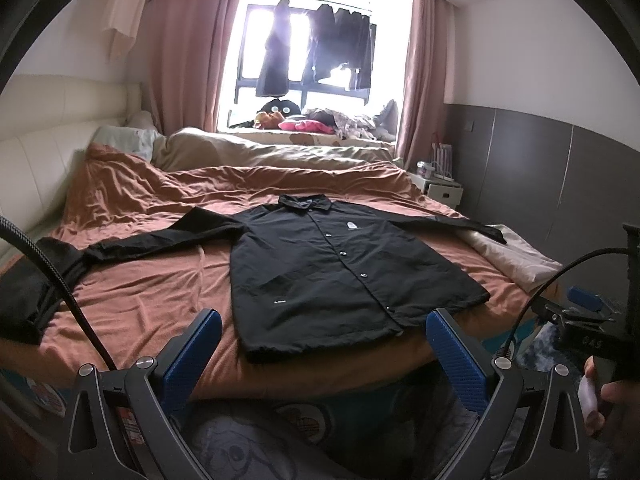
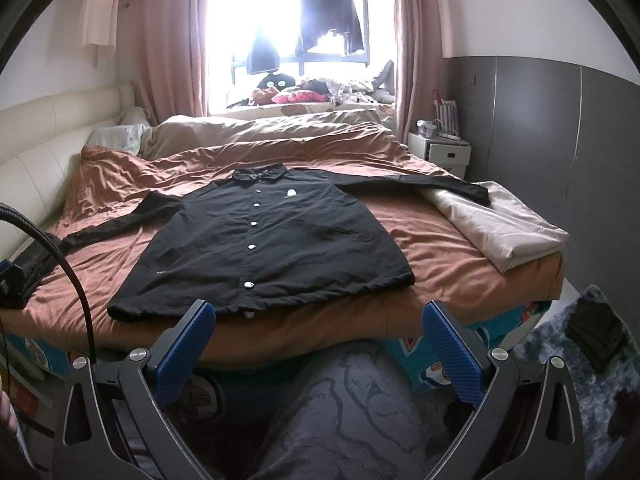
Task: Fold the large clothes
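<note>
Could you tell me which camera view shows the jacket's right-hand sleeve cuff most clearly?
The right wrist view: the cuff lies in plain sight on the folded beige sheet. The left wrist view shows the same cuff, smaller and nearer the frame edge.

Open brown duvet cover (image 2: 420,236) is seen on both sides of the spread black button-front jacket (image 2: 256,248). The right side is narrowed by a folded cream blanket (image 2: 504,228), on which the cuff lies. A dark bundle (image 1: 32,288) lies at the left sleeve end.
</note>
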